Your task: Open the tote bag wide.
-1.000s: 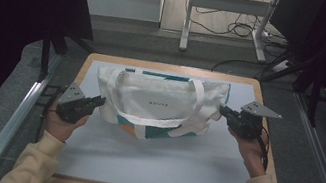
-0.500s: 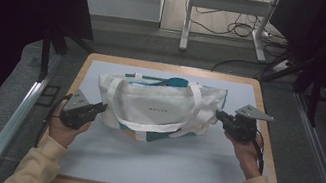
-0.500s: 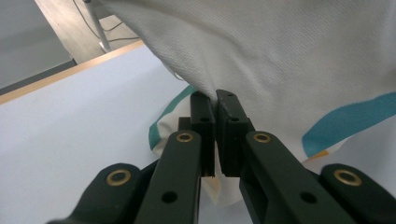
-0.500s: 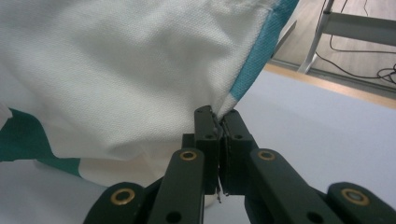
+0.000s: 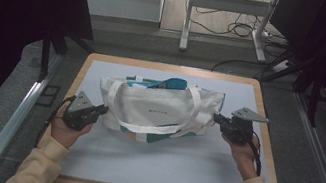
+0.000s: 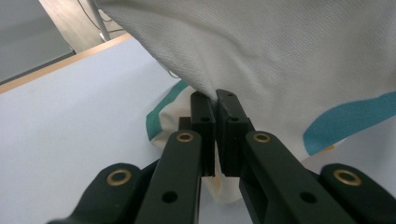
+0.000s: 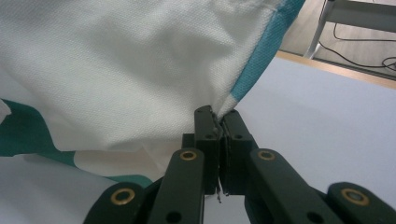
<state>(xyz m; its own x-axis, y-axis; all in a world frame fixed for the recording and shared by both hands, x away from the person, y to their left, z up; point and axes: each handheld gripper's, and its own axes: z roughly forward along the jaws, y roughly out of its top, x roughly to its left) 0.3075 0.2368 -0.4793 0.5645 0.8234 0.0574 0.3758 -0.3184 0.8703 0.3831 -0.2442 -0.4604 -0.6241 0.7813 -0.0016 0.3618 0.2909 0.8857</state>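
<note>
While pinched, tote bag [image 5: 157,111] spans between hand-held grippers [image 5: 103,110] [image 5: 218,117].

White canvas tote bag [image 5: 155,108] with teal trim, sitting mid-table toward far edge, long side facing person. Looks lifted/stretched between its two ends, fabric pulled taut at both side edges. Two white strap handles [image 5: 144,128] hang down front face in loop. Tiny print on front, too small to read. Teal lining peeks out top opening; teal panel plus bit of orange shows along bottom. Close-ups [image 6: 280,56] show woven, pebbly cloth with teal stripe, seam corner pinched.
</note>
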